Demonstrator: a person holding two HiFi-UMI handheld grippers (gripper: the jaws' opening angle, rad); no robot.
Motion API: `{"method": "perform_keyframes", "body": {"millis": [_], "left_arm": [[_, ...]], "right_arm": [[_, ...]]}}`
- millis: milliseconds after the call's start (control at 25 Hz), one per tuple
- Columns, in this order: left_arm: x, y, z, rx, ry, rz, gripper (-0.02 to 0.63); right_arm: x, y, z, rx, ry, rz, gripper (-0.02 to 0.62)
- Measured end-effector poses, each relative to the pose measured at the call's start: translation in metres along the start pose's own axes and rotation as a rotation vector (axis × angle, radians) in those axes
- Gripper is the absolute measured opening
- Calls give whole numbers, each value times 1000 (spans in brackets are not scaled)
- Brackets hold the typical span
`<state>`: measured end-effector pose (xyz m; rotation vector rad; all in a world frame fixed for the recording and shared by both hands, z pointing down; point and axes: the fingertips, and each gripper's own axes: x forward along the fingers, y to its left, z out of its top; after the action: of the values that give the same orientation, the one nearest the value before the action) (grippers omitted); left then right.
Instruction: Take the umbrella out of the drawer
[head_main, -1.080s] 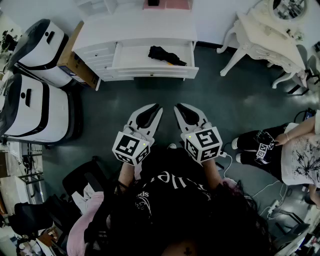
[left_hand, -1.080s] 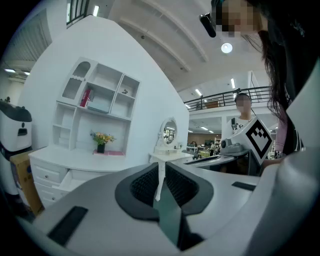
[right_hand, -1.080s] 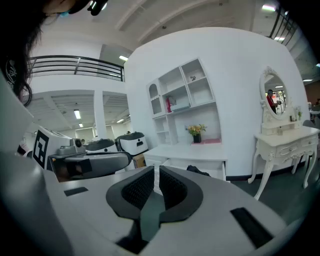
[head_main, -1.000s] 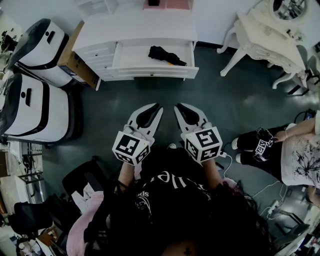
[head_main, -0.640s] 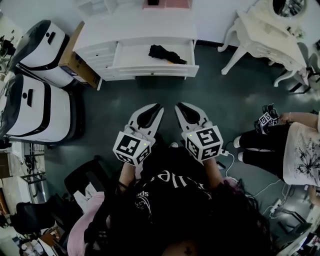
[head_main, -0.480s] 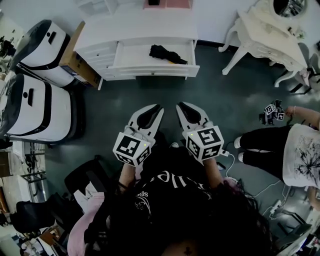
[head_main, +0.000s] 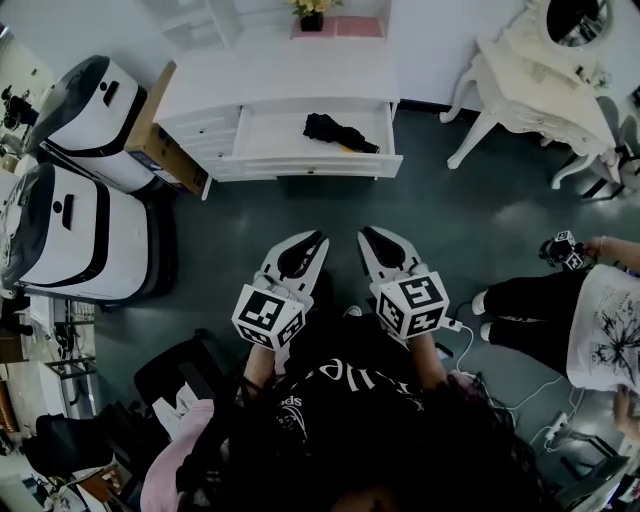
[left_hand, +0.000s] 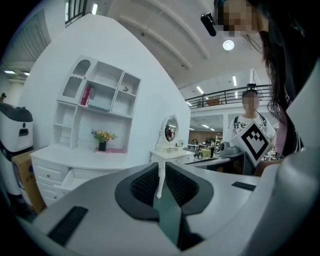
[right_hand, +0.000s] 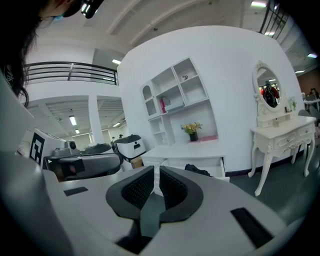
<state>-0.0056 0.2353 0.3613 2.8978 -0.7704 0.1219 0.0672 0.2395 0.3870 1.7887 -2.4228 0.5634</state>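
The black folded umbrella (head_main: 340, 131) lies in the open drawer (head_main: 305, 166) of the white dresser (head_main: 280, 80), far ahead of both grippers. My left gripper (head_main: 318, 239) and right gripper (head_main: 365, 234) hover side by side over the dark floor, pointing toward the dresser. Both are shut with nothing between the pads. In the right gripper view, the gripper (right_hand: 156, 182) points at the drawer and the umbrella (right_hand: 196, 170) shows just past its tips. In the left gripper view, the gripper (left_hand: 161, 172) faces the dresser (left_hand: 75, 160) and the umbrella is hidden.
Two white-and-black machines (head_main: 70, 215) and a cardboard box (head_main: 160, 140) stand at the left. A white vanity table with a mirror (head_main: 535, 80) stands at the right. A seated person (head_main: 590, 320) and floor cables (head_main: 520, 390) are at the right.
The head view has shifted, so the dresser sits a little lower in frame. The seated person at the right lifted a marker-covered device and moved it rightward. Both grippers stayed shut and nearly still.
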Motion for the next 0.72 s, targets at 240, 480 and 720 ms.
{"method": "perform_keyframes", "body": {"millis": [240, 480, 720], "left_arm": [[20, 26, 0, -17, 4, -24, 37], [49, 71, 1, 25, 17, -52, 37], [87, 144, 3, 15, 39, -73, 37]], "right_arm": [[28, -12, 6, 3, 23, -24, 64], [78, -30, 12, 19, 60, -44, 64], [155, -50, 27, 28, 101, -71, 64]]}}
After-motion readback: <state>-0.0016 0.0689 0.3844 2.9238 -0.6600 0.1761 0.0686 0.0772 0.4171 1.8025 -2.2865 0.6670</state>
